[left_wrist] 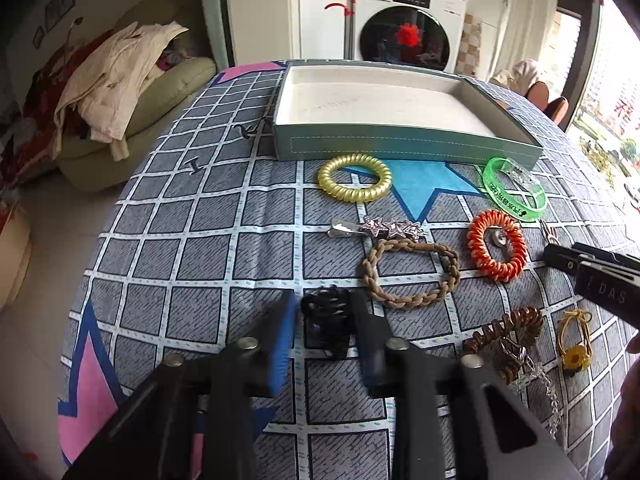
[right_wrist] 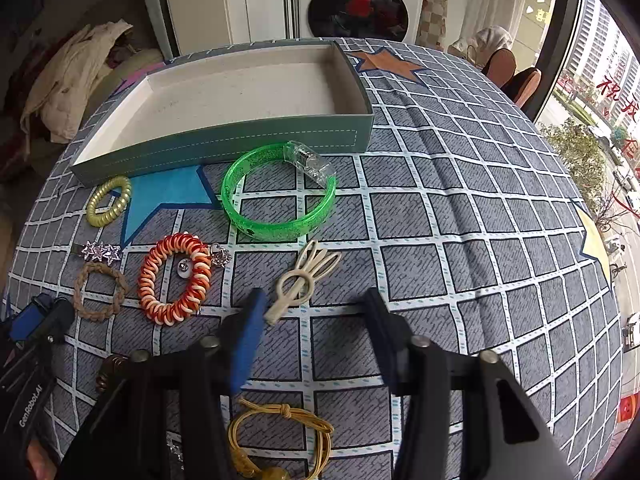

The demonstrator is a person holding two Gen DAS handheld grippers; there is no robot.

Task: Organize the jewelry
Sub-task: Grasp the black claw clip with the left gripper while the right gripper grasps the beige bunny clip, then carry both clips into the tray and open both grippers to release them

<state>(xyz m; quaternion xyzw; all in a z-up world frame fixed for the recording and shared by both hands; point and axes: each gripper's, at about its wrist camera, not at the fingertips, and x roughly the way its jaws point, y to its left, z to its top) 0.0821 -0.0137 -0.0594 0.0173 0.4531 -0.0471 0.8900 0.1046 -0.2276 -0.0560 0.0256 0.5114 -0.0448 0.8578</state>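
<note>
Grid-cloth surface (right_wrist: 460,216) carries tray (right_wrist: 224,148) at back — green bangle (right_wrist: 276,196), yellow coil (right_wrist: 109,201), orange coil (right_wrist: 175,284), braid (right_wrist: 100,290), star clip (right_wrist: 101,252) in front.
</note>
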